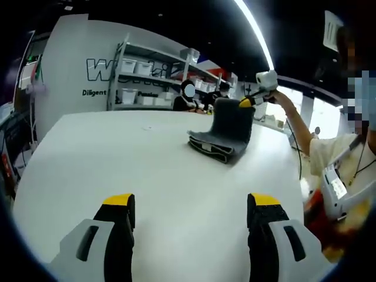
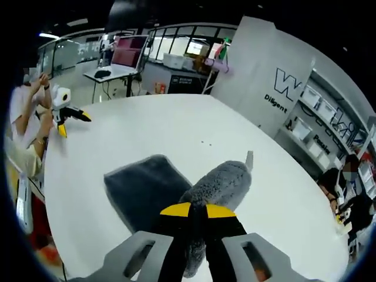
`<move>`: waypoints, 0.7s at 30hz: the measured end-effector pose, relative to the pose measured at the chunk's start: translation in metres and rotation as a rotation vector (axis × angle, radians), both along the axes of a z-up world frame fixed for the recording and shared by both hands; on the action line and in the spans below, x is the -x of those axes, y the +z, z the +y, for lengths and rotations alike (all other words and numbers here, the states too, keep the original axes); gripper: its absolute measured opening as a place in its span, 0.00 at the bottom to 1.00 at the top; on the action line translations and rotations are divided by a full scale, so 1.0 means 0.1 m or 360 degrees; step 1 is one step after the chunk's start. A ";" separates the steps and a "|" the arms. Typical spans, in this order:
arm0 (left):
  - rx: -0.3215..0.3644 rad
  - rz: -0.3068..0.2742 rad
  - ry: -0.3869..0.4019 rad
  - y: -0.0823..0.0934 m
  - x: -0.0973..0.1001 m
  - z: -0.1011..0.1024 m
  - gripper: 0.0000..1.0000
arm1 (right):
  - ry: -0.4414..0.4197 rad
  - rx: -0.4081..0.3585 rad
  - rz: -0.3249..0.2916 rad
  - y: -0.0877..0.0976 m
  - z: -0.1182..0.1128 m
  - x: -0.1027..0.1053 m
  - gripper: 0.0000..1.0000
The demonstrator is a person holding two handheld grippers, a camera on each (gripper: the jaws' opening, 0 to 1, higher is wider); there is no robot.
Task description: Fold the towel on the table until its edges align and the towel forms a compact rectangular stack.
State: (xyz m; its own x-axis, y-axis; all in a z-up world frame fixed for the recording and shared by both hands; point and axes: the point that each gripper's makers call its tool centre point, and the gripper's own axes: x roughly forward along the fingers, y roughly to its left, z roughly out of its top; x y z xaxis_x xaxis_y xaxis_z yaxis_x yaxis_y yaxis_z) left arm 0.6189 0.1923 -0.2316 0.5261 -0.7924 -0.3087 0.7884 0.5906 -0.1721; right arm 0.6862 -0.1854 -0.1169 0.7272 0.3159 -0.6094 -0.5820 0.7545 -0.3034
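Observation:
A dark grey towel (image 1: 223, 132) lies folded on the white table (image 1: 117, 153), and one part of it is raised upright. My right gripper (image 1: 249, 101) comes in from the right, shut on the raised part's top edge. In the right gripper view my right gripper (image 2: 198, 210) is clamped on the lifted fuzzy grey fold, while the rest of the towel (image 2: 141, 188) lies flat on the table (image 2: 176, 123) to the left. My left gripper (image 1: 191, 202) stands open over bare table, well short of the towel. It is also seen open at the table's far edge (image 2: 70, 123).
The person holding the grippers stands at the table's right side (image 1: 352, 153). Shelves with white bins (image 1: 147, 82) and a lettered wall stand behind the table, with seated people (image 1: 188, 97) beyond. A desk with a monitor (image 2: 126, 59) stands further off.

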 end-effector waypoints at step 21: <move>-0.0008 0.0019 -0.0008 -0.02 0.00 -0.02 0.76 | 0.0307 -0.0167 0.0150 -0.26 1.21 -0.13 0.03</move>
State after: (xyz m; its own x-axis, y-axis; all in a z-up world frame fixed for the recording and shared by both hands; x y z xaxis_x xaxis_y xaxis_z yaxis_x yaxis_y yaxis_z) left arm 0.6193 0.1902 -0.2339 0.5183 -0.7936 -0.3187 0.7894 0.5873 -0.1787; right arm 0.6994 -0.0646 -0.1433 0.5888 0.5089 -0.6280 -0.7405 0.6510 -0.1667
